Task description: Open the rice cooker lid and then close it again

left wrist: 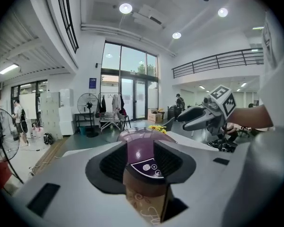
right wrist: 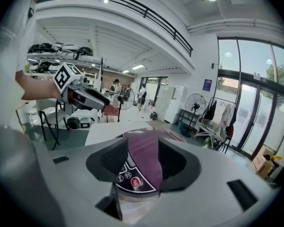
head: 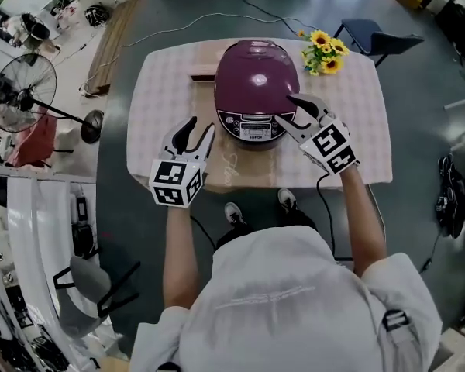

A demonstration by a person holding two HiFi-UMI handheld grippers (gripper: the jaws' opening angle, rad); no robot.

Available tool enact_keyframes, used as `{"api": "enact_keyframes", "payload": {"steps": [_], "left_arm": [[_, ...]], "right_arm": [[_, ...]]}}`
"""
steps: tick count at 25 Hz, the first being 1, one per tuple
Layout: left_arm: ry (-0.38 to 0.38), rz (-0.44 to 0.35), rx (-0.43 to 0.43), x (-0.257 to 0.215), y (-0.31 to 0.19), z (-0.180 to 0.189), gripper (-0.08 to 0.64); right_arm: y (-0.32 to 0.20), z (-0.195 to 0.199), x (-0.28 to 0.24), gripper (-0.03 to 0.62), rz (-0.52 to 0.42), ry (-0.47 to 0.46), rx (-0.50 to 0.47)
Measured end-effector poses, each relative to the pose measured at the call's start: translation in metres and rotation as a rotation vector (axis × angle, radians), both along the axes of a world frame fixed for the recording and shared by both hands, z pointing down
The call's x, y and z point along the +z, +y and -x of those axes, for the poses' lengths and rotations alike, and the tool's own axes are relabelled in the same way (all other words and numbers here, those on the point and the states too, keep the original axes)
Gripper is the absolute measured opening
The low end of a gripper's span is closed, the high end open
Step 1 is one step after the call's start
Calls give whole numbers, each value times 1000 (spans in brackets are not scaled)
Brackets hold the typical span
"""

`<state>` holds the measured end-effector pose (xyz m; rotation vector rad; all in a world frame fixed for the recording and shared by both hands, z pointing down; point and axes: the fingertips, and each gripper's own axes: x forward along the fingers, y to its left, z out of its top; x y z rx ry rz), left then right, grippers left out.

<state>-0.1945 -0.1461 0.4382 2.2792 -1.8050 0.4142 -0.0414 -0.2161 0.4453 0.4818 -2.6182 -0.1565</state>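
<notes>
Here's the cooker (head: pixel 256 91), purple and round, sitting toward the far middle of the checked tabletop (head: pixel 159 91). Its lid (head: pixel 256 60) is down, shut on the body, and the panel (head: pixel 253 122) faces us. A tan mat (head: pixel 232 169) with curly script lies under its front and reaches the near edge. A wooden strip (head: pixel 203 76) lies just beside the cooker on its left, and sunflowers (head: pixel 324 51) stand at the far right corner, apart from it.

Now the left claw (head: pixel 201 126): it hangs over the near left of the tabletop, short of the cooker and clear of it. Its jaws are spread and nothing sits between the pads. In the left gripper view we see the cooker framed in the gap, farther off, with the mat below.

Over to the right claw (head: pixel 284 108): it's in close at the cooker's front right, tips pointing at the lid's edge. Its jaws gape wide too and grip nothing. In the right gripper view the panel shows between them, and the pads stand off from the cooker on both sides. From the head view the tips overlap the cooker's shoulder, and we can't tell whether they touch it.

Both arms reach in from the near edge. A fan (head: pixel 19 84) stands on the floor at the left.
</notes>
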Motion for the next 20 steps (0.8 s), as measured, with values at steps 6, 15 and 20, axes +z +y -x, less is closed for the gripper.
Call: {"api": "enact_keyframes", "payload": {"steps": [6, 15, 20], "left_arm": [[44, 21, 90, 9, -3, 14, 184], [96, 28, 130, 16, -6, 22, 179], [117, 38, 118, 24, -5, 23, 178]], "right_arm": [[5, 8, 7, 186, -10, 60, 103], [18, 36, 29, 162, -35, 194, 47], [18, 42, 57, 152, -23, 291, 5]]}}
